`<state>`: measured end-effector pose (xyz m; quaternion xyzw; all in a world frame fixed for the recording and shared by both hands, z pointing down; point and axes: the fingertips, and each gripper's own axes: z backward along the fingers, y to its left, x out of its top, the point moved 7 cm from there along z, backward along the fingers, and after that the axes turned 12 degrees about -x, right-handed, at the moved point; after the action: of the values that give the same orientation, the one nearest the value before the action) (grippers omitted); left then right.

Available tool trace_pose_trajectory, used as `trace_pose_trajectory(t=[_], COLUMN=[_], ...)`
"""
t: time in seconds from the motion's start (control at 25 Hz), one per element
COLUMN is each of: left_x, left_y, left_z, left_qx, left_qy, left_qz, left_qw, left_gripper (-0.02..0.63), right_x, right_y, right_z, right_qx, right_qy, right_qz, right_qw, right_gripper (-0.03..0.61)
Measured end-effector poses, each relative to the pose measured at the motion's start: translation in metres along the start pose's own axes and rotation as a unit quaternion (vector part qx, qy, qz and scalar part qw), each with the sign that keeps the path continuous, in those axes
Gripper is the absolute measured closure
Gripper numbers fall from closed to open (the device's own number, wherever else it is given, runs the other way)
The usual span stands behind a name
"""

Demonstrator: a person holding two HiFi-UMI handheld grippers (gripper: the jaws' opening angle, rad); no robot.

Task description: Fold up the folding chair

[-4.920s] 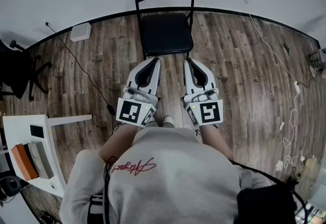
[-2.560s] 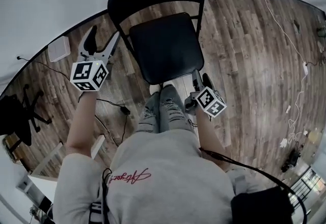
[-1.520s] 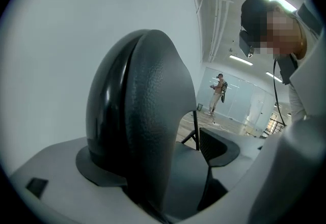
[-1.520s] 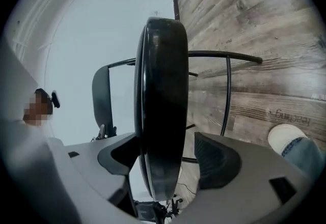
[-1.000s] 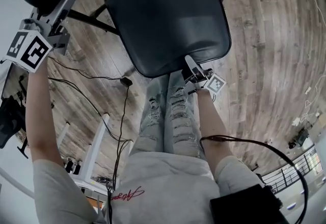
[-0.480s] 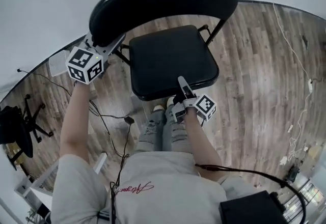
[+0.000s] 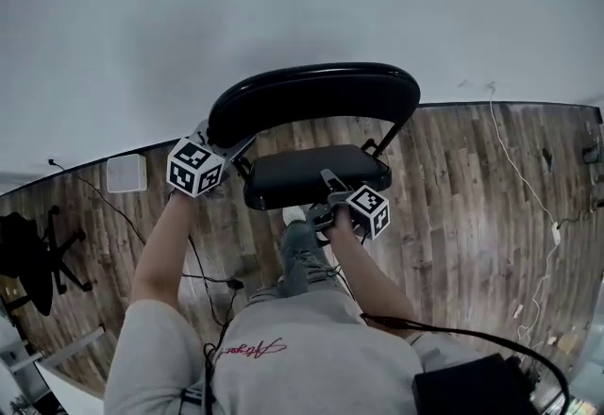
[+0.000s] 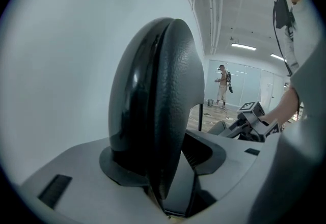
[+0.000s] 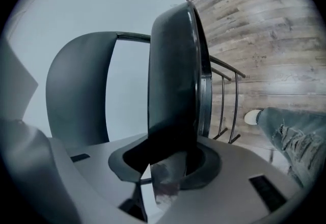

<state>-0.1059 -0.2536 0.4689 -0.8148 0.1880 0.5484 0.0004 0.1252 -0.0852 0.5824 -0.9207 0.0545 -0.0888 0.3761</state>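
The black folding chair stands against the white wall, its curved backrest (image 7: 316,97) above the padded seat (image 7: 311,175). In the head view the seat shows nearly edge-on, its front lifted. My left gripper (image 7: 226,147) is shut on the backrest's left end. In the left gripper view the backrest (image 8: 153,95) fills the gap between the jaws of the left gripper (image 8: 163,167). My right gripper (image 7: 327,185) holds the seat's front edge. In the right gripper view the seat (image 9: 173,75) stands on edge between the right gripper's (image 9: 170,162) closing jaws, with the backrest (image 9: 76,85) behind it.
My legs (image 7: 300,253) are on the wood floor just in front of the chair. A white box (image 7: 125,174) lies by the wall at the left, and a black office chair (image 7: 33,253) is further left. Cables (image 7: 514,187) trail across the floor at the right.
The right gripper has risen with the seat's front edge, and the seat has swung up from flat to nearly edge-on. The left gripper rose a little with the backrest.
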Motion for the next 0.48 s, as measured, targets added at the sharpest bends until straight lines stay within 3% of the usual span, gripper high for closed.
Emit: trace_pose_trajectory(t=[0.16,0.32,0.48], left_x=[0.009,0.022,0.033], left_y=[0.024,0.059,0.087], left_z=[-0.005,-0.017,-0.030], left_qx=[-0.008,-0.005,-0.006], left_qy=[-0.005,-0.008,-0.004], left_qz=[0.004,0.004,-0.005], left_qw=[0.9999,0.9999,1.0000], left_gripper=[0.392,0.415,0.434], right_x=[0.018,0.037,0.054], right_y=[0.053,0.101,0.133], right_z=[-0.032,-0.069,-0.098], right_qx=[-0.051,-0.077,-0.099], right_qy=[0.011,0.004,0.002], right_qz=[-0.033,-0.064,-0.054], right_qw=[0.998,0.995,0.994], right_gripper=[0.440,0.420,0.402])
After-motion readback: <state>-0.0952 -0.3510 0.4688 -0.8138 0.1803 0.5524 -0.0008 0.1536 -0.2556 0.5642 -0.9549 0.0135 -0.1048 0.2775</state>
